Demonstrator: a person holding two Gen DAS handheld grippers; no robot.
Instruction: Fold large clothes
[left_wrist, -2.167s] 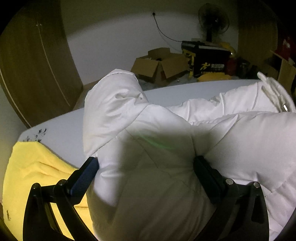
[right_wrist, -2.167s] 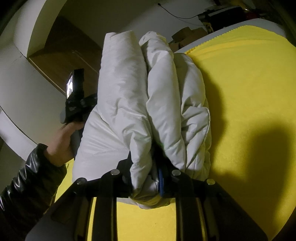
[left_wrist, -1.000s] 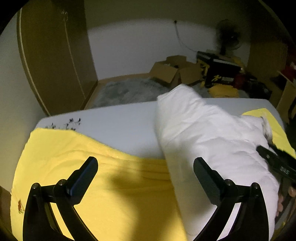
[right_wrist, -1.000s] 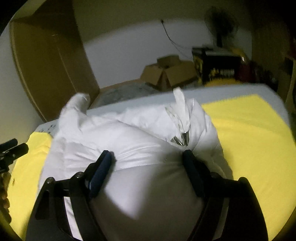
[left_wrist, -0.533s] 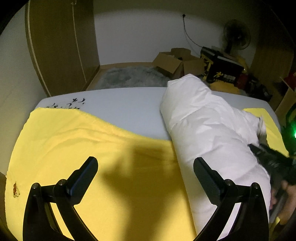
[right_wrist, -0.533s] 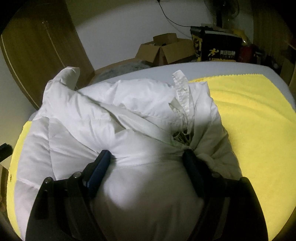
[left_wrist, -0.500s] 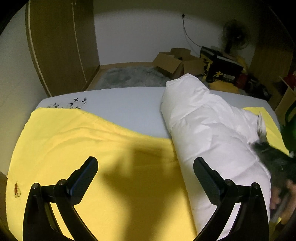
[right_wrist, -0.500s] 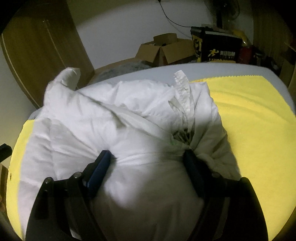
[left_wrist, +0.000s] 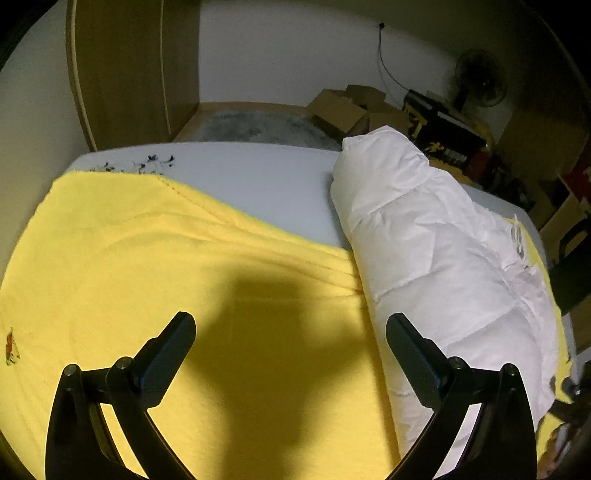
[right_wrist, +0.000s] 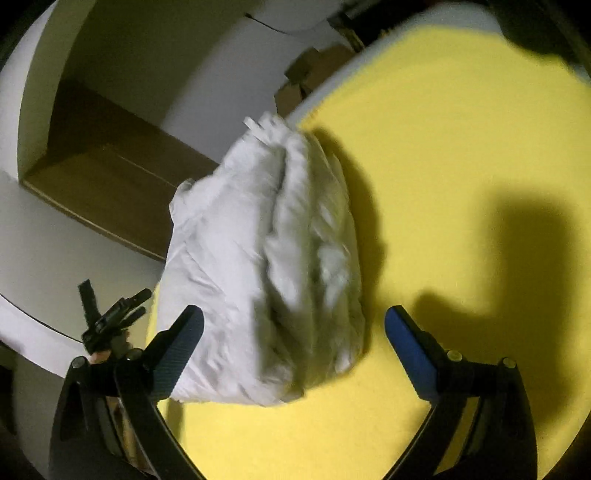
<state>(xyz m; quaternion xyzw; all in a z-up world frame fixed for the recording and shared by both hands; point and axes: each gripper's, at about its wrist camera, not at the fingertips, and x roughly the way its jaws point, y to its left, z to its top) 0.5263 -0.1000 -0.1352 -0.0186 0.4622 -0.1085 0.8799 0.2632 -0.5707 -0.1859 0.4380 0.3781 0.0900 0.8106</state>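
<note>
A white puffy jacket (left_wrist: 439, 254) lies folded into a thick bundle on a yellow blanket (left_wrist: 184, 280), at the right in the left wrist view. My left gripper (left_wrist: 290, 332) is open and empty, held above the blanket to the left of the jacket. In the right wrist view the jacket (right_wrist: 266, 266) lies ahead of my right gripper (right_wrist: 293, 325), which is open and empty just off the bundle's near end. The left gripper also shows in the right wrist view (right_wrist: 114, 317), at the lower left.
The blanket covers a white table (left_wrist: 240, 177) with dark marks at its far left corner. Behind it are a wooden wardrobe (left_wrist: 129, 70), cardboard boxes (left_wrist: 351, 107), a grey rug, a fan (left_wrist: 478, 79) and a black-yellow box (left_wrist: 439, 133).
My right gripper has let go of the jacket, pulled back and tilted. The left gripper, which let go earlier, has drawn back a little more. The jacket now rests on the blanket.
</note>
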